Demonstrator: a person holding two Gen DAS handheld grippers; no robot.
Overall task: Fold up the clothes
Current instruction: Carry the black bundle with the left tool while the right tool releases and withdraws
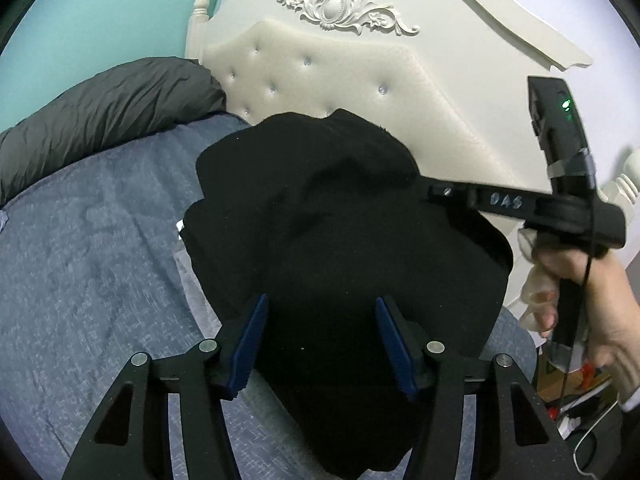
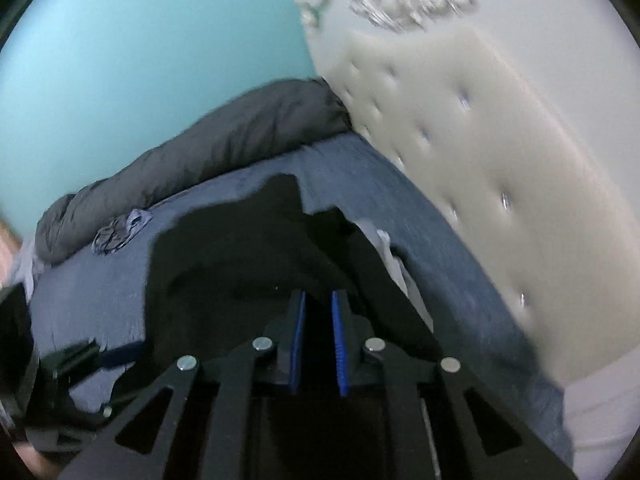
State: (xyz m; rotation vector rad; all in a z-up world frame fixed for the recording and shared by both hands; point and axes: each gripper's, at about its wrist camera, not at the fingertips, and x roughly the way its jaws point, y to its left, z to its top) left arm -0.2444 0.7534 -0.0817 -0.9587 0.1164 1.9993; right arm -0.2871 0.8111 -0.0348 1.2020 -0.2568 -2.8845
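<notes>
The right wrist view is smeared by motion blur, and the headboard (image 2: 472, 152) carving cannot be made out. The near edge of the black garment (image 1: 340, 240) is cut off behind the left gripper (image 1: 320, 344). The right gripper (image 2: 319, 344) fingertips are buried in black cloth, so a grip cannot be confirmed.

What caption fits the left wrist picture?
Open left claw over a crumpled black fabric garment on the blue-grey bedspread, right claw reaching in.

A bed (image 1: 100, 240) with a blue-grey cover carries a black garment (image 1: 340, 240) near its headboard edge and a dark grey quilt (image 1: 100, 120) along its far side.
</notes>
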